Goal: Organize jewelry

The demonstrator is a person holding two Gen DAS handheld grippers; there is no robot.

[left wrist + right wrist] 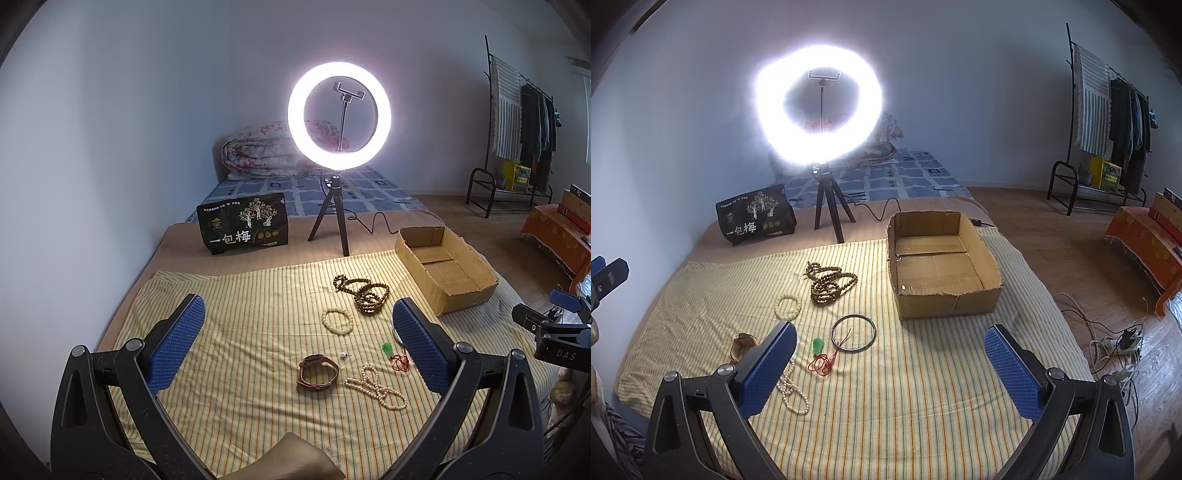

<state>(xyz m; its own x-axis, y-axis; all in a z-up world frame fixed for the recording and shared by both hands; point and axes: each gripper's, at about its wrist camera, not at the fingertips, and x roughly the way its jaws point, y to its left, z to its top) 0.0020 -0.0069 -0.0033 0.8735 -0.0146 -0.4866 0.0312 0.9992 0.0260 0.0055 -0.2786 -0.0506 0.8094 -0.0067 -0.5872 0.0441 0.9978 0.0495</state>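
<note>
Jewelry lies spread on a yellow striped cloth (240, 332). A brown bead necklace (364, 291) (829, 282), a pale bead bracelet (337, 321) (788, 306), a brown leather watch (317, 371) (742, 345), a white pearl necklace (376, 382) (792, 391), a green pendant on a red cord (395, 354) (820, 352) and a dark metal bangle (853, 334) rest there. An empty cardboard box (447, 269) (942, 258) stands at the cloth's right. My left gripper (295, 328) hovers open above the watch and pearls. My right gripper (891, 349) is open, holding nothing, near the bangle.
A lit ring light on a tripod (338, 118) (820, 114) stands behind the cloth, with a black snack bag (243, 223) (755, 216) to its left. A clothes rack (1108, 122) is at the far right. Cables and a power strip (1119, 343) lie on the wooden floor.
</note>
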